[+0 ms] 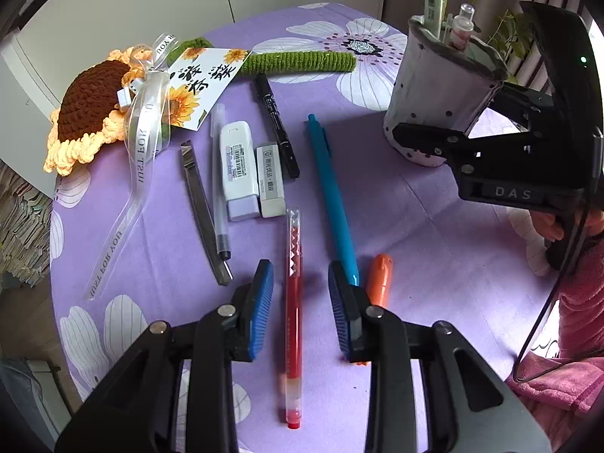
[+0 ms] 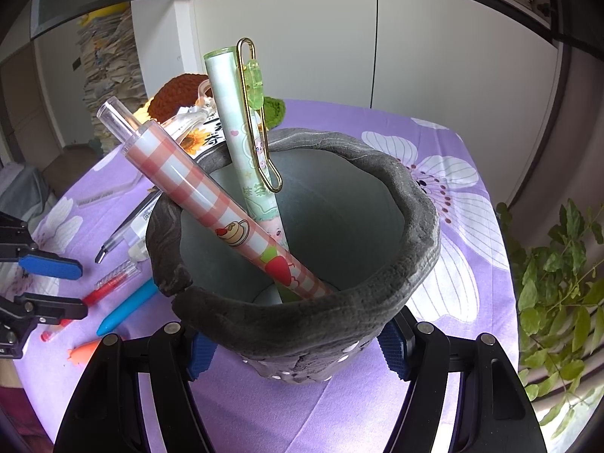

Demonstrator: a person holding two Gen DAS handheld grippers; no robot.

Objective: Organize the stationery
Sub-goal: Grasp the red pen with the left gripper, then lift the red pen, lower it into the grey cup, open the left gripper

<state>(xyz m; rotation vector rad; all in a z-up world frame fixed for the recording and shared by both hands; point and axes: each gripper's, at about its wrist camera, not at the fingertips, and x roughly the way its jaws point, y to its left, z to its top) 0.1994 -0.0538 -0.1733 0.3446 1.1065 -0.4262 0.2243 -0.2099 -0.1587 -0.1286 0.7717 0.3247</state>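
My left gripper (image 1: 301, 287) is open, its blue pads on either side of a red pen (image 1: 293, 313) that lies on the purple cloth. A blue pen (image 1: 332, 196) and an orange pen (image 1: 379, 279) lie just right of it. My right gripper (image 2: 296, 355) is shut on a grey pen holder (image 2: 415, 226), which shows tilted in the left wrist view (image 1: 438, 90). A pink checked pen (image 2: 211, 196) and a green pen (image 2: 241, 120) stand inside it.
A white correction tape (image 1: 238, 170), an eraser (image 1: 270, 179), a black marker (image 1: 277, 124), a clear pen (image 1: 219, 181) and a metal clip (image 1: 204, 211) lie further left. A crocheted sunflower (image 1: 90, 105) with a card lies behind. A plant (image 2: 558, 283) stands right of the table.
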